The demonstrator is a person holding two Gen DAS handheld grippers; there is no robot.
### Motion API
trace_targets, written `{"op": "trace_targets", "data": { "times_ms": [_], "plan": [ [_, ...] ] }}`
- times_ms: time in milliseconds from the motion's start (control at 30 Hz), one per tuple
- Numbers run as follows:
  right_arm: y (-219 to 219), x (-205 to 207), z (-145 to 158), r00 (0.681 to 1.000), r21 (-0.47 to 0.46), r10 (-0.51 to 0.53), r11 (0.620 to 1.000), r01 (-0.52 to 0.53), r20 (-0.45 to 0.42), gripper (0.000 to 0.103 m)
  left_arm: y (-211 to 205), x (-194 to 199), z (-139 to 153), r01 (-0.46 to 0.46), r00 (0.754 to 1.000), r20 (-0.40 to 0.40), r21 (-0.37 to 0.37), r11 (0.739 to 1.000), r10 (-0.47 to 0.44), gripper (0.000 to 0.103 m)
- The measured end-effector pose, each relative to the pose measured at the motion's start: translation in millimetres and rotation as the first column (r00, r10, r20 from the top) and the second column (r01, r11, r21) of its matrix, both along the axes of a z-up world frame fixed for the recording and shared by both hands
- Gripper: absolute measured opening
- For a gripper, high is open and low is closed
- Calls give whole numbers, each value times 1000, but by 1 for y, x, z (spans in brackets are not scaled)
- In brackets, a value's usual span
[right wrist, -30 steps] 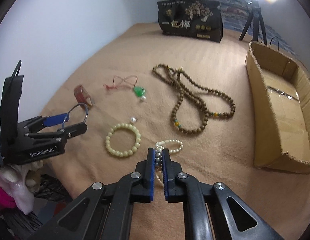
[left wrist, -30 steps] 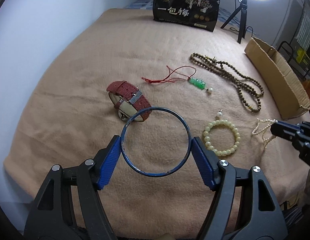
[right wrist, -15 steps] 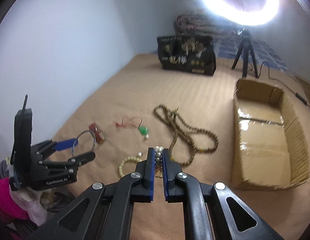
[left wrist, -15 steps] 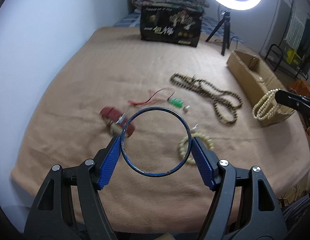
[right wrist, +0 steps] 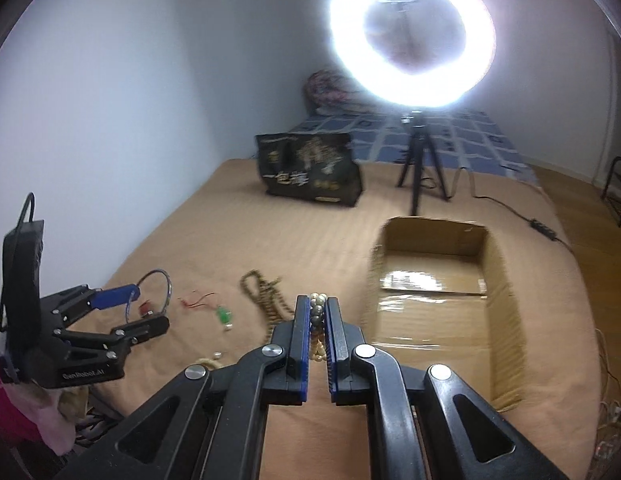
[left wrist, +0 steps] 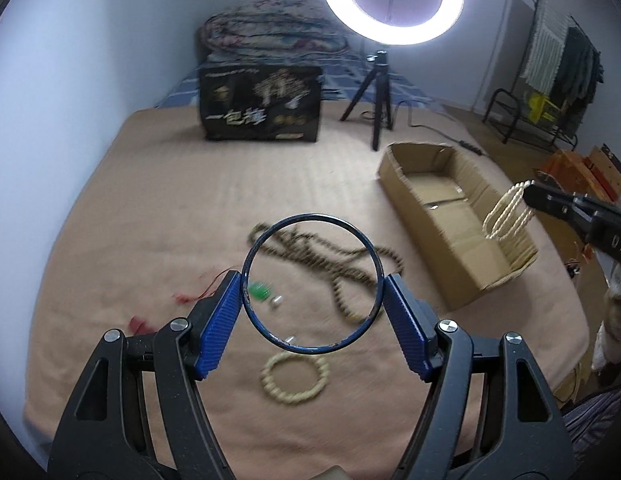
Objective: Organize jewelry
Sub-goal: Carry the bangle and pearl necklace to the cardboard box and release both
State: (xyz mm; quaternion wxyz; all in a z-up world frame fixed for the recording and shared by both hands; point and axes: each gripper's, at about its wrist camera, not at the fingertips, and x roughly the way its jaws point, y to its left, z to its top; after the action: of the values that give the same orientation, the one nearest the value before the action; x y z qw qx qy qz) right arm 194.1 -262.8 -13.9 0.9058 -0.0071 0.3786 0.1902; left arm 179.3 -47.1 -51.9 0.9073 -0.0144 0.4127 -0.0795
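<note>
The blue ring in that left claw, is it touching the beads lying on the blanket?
Apart. The right wrist view shows the blue ring clamped in the left gripper, raised clear of the blanket, with the dark bead necklace lying farther right.

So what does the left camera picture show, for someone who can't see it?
The left hand-held gripper holds a blue bangle above a tan blanket scattered with jewelry. At right, the right hand-held gripper dangles a pearl necklace over a cardboard box.

We see pale walls (right wrist: 130,100) | lit ring light (left wrist: 391,0) on tripod, far | folded quilt (left wrist: 270,34) far left | clothes rack (left wrist: 550,60) far right | tan blanket (left wrist: 170,200) covering bed.
</note>
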Motion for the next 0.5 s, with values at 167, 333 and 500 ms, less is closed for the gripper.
{"op": "trace_targets", "data": {
  "times_ms": [167,333,500],
  "plan": [
    [-28,6,0,999,-31,-53,998,53,-5,4,-30,27,8,45,999,12,-14,999,-44,73],
    [-56,16,-2,994,-41,-112,993,111,-15,4,-60,47,9,83,996,18,-26,996,-82,73],
    [-74,26,-10,987,-50,-155,987,153,-38,4,-95,69,7,132,991,22,-34,991,-132,73]
  ]
}}
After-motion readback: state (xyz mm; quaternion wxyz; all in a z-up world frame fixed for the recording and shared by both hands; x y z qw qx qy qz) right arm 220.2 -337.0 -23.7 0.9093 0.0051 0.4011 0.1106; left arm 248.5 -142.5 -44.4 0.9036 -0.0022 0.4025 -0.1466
